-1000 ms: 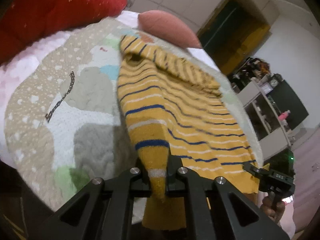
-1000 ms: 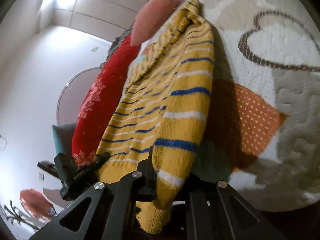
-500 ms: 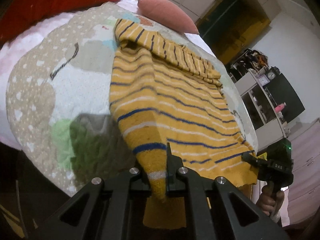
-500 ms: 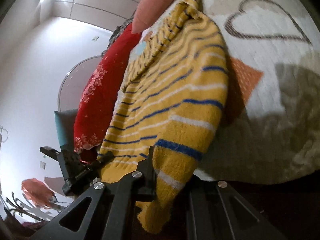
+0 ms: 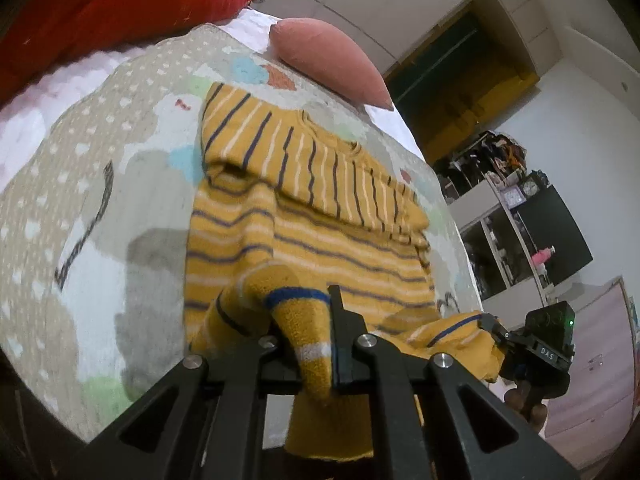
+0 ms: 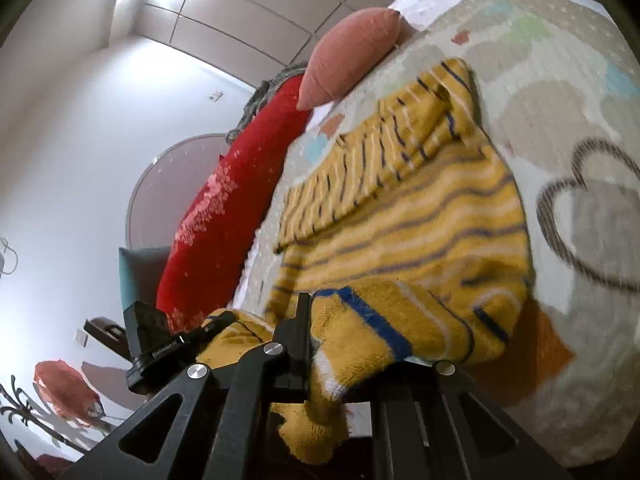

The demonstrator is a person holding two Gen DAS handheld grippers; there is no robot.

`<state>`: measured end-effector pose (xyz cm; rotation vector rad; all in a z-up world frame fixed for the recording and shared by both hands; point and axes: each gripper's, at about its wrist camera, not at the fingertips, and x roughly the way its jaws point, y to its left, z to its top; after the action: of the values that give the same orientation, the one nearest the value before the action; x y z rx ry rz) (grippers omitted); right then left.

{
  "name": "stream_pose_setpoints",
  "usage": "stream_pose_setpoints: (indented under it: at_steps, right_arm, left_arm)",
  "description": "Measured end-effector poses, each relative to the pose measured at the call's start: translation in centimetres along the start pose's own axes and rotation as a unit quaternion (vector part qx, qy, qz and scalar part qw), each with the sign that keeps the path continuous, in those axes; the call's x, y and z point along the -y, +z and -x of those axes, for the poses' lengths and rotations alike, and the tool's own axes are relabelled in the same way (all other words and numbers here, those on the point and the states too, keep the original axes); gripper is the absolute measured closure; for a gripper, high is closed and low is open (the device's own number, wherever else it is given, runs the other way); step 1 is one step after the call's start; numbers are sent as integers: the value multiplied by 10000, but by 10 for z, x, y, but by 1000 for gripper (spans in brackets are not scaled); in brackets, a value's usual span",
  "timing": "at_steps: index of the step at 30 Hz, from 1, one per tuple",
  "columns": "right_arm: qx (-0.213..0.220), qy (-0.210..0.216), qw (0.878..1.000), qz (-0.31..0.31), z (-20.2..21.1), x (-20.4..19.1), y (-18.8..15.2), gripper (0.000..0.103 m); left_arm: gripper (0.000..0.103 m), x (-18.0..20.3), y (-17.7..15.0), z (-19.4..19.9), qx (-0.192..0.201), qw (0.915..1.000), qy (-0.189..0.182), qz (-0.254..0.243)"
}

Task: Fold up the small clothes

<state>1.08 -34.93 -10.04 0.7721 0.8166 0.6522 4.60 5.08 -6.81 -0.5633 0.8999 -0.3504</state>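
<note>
In the left wrist view, a red cushion (image 5: pixel 120 4) lay along the far left edge of the bed, and a pink pillow (image 5: pixel 332 64) sat further right at the head of it. Between and below them spread a patterned blanket (image 5: pixel 80 200), beige with white dots, grey and green patches.

On the blanket lay the sweater (image 5: pixel 312 216), mustard yellow with blue and white stripes. Its body ran away from the camera, collar end toward the pink pillow and hem end toward the grippers, so its long axis went from the near edge of the bed to the far one. A folded sleeve lay across the top of the body, its stripes standing crosswise to those below. The near hem was raised off the blanket and curled over toward the collar.

The left gripper (image 5: pixel 320 344) had its 2 fingers closed tight on 1 hem corner, the cloth pinched between them and a flap hanging below. To the right, the right gripper (image 5: pixel 492 332) pinched the other hem corner, with part of a hand (image 5: pixel 524 404) under it.

In the right wrist view, the left gripper (image 6: pixel 208 326) showed at the left, biting the sweater (image 6: pixel 400 216) edge. The right gripper (image 6: pixel 320 348) had its fingers shut on its corner, the knit bunched over them. The blanket (image 6: pixel 560 100) filled the right side.
</note>
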Motion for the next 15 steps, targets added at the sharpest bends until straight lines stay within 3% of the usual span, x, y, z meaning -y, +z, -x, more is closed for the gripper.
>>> stream_pose_setpoints:
  at_steps: [7, 15]
  right_arm:
    - [124, -23, 9999, -101, -21, 2, 41, 93]
    - [148, 41, 9994, -309, -70, 9, 110, 91]
  left_arm:
    - [95, -8, 39, -20, 128, 9998, 10, 182]
    - [95, -5, 101, -58, 135, 9998, 91, 85]
